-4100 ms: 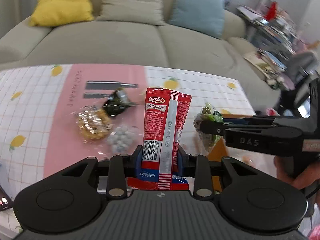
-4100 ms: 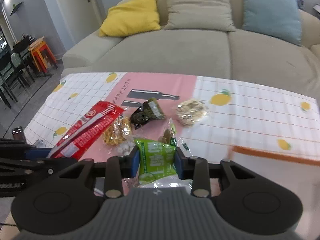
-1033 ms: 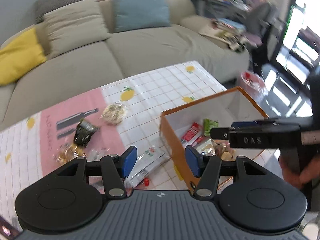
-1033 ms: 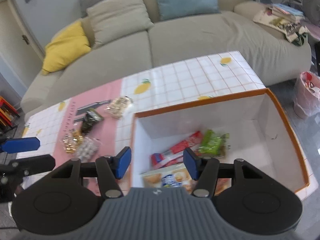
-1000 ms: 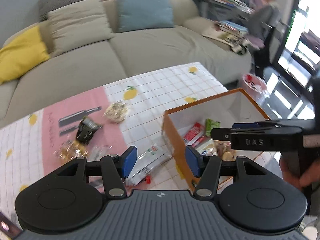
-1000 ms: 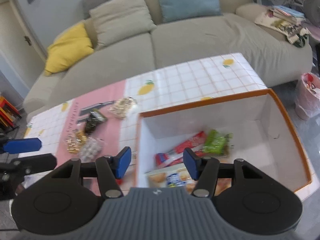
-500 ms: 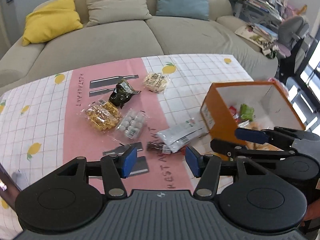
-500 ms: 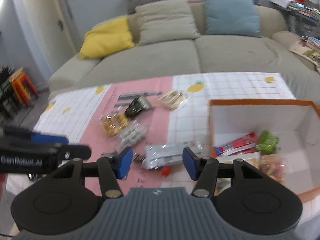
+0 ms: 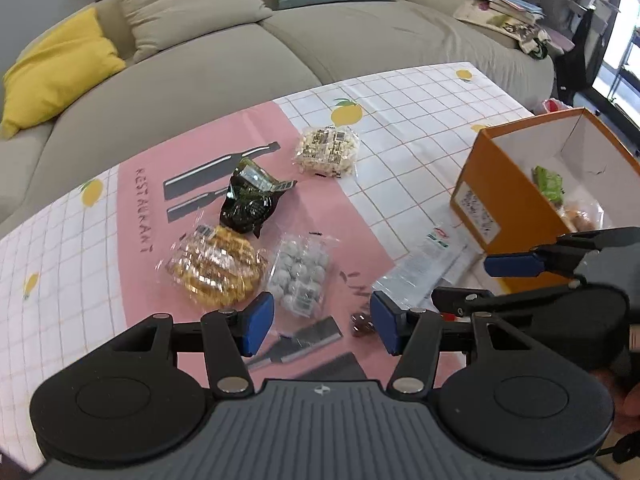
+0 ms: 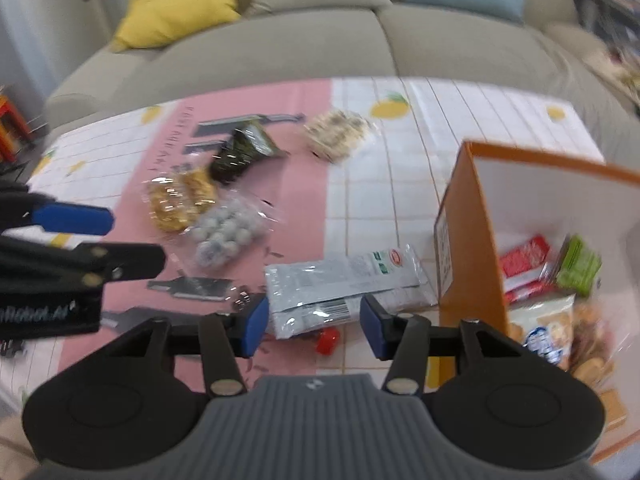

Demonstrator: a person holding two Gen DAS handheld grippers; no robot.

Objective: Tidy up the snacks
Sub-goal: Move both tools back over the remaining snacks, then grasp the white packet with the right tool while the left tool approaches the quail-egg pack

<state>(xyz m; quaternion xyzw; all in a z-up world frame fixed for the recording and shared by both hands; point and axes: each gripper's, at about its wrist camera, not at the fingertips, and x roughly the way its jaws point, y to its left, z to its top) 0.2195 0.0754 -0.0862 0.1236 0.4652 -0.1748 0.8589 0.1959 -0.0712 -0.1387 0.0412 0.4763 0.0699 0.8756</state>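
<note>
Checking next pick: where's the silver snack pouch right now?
The silver pouch lies flat on the table against the orange box's left wall, just ahead of the open right gripper, the grey-ball bag to its left.

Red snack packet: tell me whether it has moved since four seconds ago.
Yes. The red snack packet now lies inside the orange box, no longer in the left gripper over the pink tablecloth.

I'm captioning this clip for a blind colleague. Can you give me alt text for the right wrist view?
The right gripper hangs open and empty over a silver snack packet lying beside an orange box that already holds snacks. More packets lie on the pink and white tablecloth; the left gripper enters from the left.
</note>
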